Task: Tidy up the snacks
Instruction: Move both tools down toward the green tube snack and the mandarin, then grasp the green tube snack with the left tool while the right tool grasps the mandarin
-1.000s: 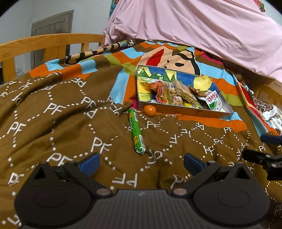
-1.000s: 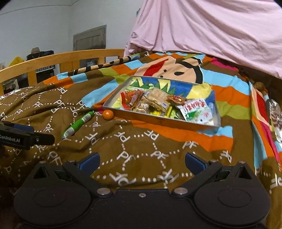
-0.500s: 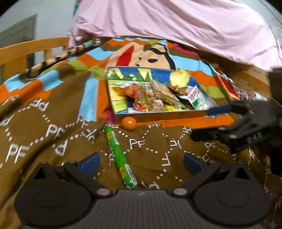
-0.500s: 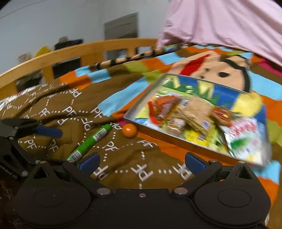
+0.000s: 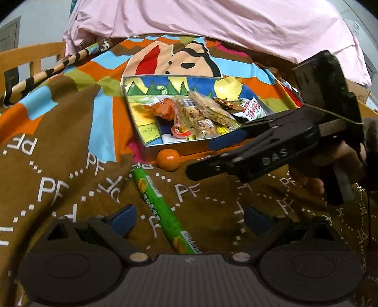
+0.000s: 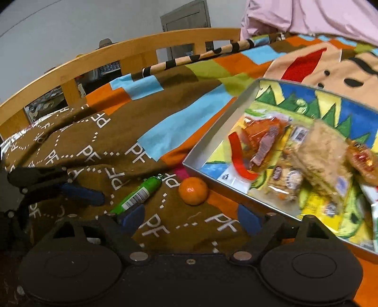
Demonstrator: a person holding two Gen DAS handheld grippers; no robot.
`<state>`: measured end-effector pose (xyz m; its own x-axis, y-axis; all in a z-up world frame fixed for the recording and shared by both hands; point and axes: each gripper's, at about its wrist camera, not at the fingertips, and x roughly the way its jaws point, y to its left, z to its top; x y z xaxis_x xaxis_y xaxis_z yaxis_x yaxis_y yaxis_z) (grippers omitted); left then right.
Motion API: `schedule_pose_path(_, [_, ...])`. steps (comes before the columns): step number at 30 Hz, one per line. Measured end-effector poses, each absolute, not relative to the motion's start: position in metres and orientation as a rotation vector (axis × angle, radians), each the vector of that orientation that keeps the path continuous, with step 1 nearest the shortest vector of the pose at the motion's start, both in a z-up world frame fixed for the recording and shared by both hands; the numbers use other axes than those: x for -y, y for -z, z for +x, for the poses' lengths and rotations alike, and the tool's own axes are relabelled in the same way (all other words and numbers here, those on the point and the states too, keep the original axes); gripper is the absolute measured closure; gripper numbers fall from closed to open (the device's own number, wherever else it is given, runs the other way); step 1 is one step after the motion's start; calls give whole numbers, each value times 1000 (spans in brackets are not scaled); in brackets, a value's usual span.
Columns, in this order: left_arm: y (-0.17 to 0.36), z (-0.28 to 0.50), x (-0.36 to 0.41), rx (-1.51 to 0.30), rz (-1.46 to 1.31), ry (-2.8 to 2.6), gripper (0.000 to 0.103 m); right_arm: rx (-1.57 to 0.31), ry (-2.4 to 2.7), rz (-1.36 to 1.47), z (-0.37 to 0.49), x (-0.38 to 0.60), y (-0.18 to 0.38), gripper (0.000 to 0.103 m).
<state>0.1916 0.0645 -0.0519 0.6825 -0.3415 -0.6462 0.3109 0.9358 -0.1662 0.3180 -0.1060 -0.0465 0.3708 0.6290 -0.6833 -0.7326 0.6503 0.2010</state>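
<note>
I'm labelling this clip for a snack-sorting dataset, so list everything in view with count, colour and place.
tin tray: one, silver rim with a colourful printed bottom, on the bedspread.
snack packets: several, mixed colours, piled inside the tray.
orange: one, orange, on the bedspread just outside the tray's near wall.
green stick snack: one, green, on the bedspread near the orange.
bedspread: one, brown with white letters and bright patches.
pink sheet: one, behind the tray.
bed rail: one, wooden, at the far edge.
left gripper: black with blue pads, closing, stick snack between the fingers, not gripped.
right gripper: closing, empty, near the orange.
</note>
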Motion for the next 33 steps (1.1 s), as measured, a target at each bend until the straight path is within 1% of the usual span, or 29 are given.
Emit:
schedule_pose_path(1, [53, 193, -67, -737, -55, 361, 7, -818, -875, -131, 320, 104, 50, 20])
schedule_pose_path(4, [54, 195, -72, -732, -67, 336, 18, -832, -854, -99, 327, 97, 58, 25])
schedule_pose_path(6, [55, 195, -72, -729, -47, 321, 28, -836, -852, -90, 328, 94, 62, 26])
schedule_pose_path(9, [53, 196, -72, -719, -29, 309, 37, -844, -836, -69, 332, 90, 68, 27])
schedule_pose_path(11, [52, 198, -72, -715, -24, 320, 39, -843, -822, -55, 335, 88, 71, 30])
schedule_pose_path(12, [52, 201, -71, -721, -21, 324, 41, -844, -819, -50, 336, 87, 72, 30])
schedule_pose_path(14, [54, 206, -70, -742, -19, 314, 45, -847, -810, -39, 339, 85, 74, 39])
schedule_pose_path(19, [58, 214, -79, -785, -142, 270, 46, -846, -792, -28, 341, 83, 76, 42])
schedule_pose_path(22, [59, 218, -82, -795, -201, 237, 51, -846, -780, -16, 341, 83, 77, 44])
schedule_pose_path(24, [60, 219, -85, -800, -229, 214, 58, -850, -770, -5, 342, 83, 78, 45])
schedule_pose_path(25, [60, 220, -86, -802, -240, 203, 60, -855, -762, 6, 342, 83, 78, 46])
schedule_pose_path(27, [59, 220, -86, -808, -247, 189, 70, -862, -747, 26, 342, 83, 77, 47])
schedule_pose_path(28, [59, 220, -86, -812, -246, 185, 71, -866, -735, 39, 342, 83, 77, 49])
schedule_pose_path(33, [59, 220, -81, -817, -208, 192, 72, -864, -688, 61, 339, 76, 77, 51])
